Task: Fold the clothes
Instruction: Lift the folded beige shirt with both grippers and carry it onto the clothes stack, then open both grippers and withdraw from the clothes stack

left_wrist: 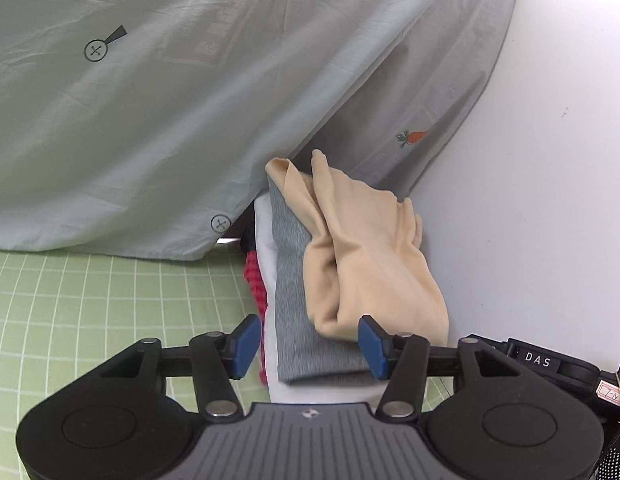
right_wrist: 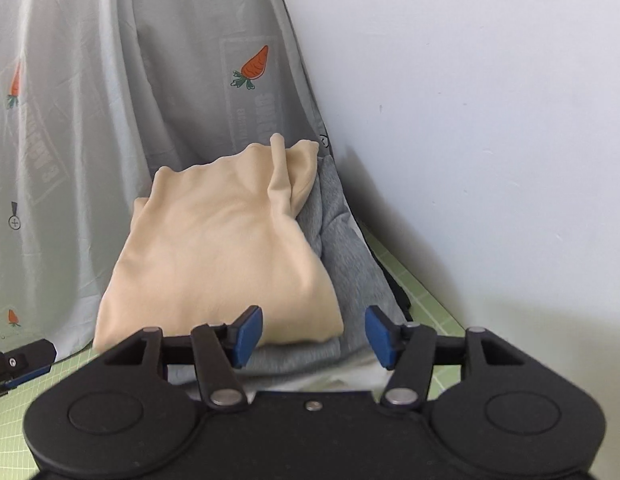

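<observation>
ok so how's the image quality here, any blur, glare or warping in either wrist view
Left wrist view: strong fisheye bending of the green grid mat, dark corners, white wall bright top right, beige garment sharp. Right wrist view: beige garment slightly soft, a soft shadow on the wall beside the pile, no harsh glare.

One beige garment (right_wrist: 217, 248), one grey garment (right_wrist: 350, 248), one red checked garment (left_wrist: 255, 284), one carrot-print sheet (right_wrist: 109, 120).

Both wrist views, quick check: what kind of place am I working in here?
Probably a home-style folding station. A green gridded mat covers the surface, a grey carrot-print sheet hangs behind, a plain white wall stands beside, and a stack of folded clothes sits between them.
</observation>
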Demonstrator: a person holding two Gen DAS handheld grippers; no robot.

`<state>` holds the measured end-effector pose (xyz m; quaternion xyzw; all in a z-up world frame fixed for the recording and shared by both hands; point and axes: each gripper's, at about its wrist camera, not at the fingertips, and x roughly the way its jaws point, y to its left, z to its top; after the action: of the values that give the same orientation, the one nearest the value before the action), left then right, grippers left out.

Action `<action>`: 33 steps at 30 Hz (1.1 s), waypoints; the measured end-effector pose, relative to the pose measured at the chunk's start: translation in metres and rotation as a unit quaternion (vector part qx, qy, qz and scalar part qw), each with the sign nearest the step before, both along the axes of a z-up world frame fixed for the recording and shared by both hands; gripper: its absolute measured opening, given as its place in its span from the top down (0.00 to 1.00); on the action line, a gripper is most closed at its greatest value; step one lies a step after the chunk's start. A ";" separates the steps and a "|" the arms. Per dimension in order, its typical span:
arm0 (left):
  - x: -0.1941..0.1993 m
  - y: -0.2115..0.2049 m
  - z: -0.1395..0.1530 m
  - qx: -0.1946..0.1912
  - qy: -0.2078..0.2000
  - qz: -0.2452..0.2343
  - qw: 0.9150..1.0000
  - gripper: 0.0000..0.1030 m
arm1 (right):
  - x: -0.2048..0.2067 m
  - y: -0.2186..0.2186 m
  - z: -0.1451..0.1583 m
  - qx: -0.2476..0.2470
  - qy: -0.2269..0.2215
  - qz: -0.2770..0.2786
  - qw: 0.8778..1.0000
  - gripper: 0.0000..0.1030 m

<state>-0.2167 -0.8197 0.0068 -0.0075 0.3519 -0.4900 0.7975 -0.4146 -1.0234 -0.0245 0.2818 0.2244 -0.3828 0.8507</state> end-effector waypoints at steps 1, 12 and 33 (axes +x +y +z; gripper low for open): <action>-0.010 0.011 -0.001 0.002 0.001 -0.004 1.000 0.35 | -0.006 0.013 0.003 -0.006 0.006 0.000 1.000 0.42; -0.090 0.083 -0.005 0.038 -0.034 -0.080 0.995 0.02 | -0.064 0.133 0.010 -0.052 0.048 0.012 0.997 0.18; -0.136 0.119 -0.010 0.064 -0.098 -0.070 0.991 0.00 | -0.113 0.199 -0.002 -0.064 0.079 -0.011 0.995 0.00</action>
<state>-0.3524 -0.7009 -0.0032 0.1160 0.3020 -0.5194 0.7909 -0.5280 -0.8243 -0.0270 0.1984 0.2628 -0.4267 0.8423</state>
